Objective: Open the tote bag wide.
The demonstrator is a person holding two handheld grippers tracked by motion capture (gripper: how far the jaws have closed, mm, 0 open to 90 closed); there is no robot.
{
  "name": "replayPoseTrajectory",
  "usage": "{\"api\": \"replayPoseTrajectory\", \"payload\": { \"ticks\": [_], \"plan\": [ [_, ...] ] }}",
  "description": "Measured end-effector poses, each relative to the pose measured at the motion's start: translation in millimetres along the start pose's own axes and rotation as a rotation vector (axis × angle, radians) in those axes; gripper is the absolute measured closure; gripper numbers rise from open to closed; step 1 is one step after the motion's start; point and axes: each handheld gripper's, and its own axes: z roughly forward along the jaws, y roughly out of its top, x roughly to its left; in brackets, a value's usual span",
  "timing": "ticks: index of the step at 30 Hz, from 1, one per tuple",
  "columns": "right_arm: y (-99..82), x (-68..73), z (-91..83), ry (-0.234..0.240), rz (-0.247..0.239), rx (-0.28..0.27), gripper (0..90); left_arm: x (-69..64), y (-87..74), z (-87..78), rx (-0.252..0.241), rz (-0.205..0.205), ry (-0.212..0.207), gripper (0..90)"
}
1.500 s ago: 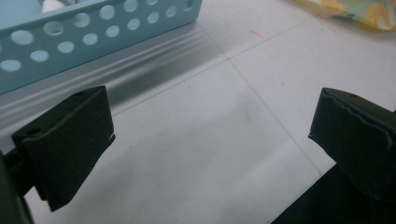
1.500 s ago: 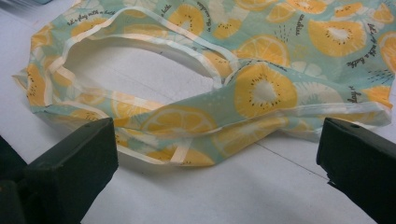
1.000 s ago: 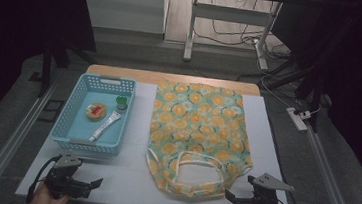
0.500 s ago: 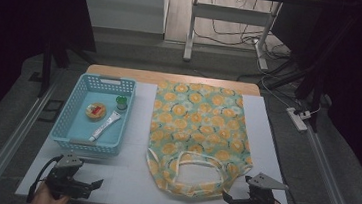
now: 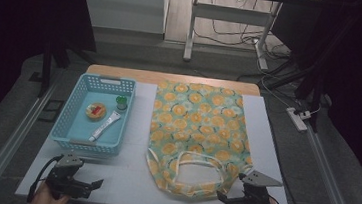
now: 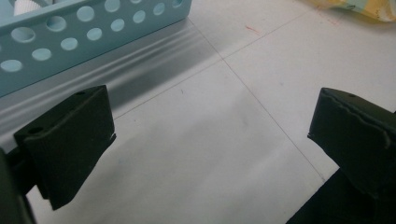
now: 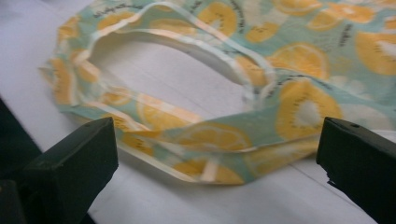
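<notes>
Right gripper [image 5: 224,197] is sitting w/ jaws spread wide, nothing between them; the bag [image 7: 243,98] is lying just ahead of them, its looped handle nearest. Right gripper view is giving the close-up: orange-slice print on pale green, thin crinkly edges, handle hole showing white underneath. High view is giving the whole bag [image 5: 197,133] flat, plus the basket [image 5: 73,117] w/ small items inside. Left gripper [image 5: 95,182] is also spread apart, bare surface [image 6: 210,140] between jaws, basket wall beyond them. Dark room, cables on floor behind.
</notes>
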Motion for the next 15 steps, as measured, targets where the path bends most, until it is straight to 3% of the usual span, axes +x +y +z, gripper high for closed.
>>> {"api": "replayPoseTrajectory", "payload": {
  "ticks": [8,15],
  "plan": [
    [9.9,5.6,11.0,0.006,-0.057,0.040,0.0,1.3,0.0,0.0,0.000,-0.006,-0.008,0.4],
    [17.7,9.9,21.3,0.067,-0.079,0.067,0.0,1.7,0.0,0.0,0.001,-0.009,-0.012,0.4]
  ]
}}
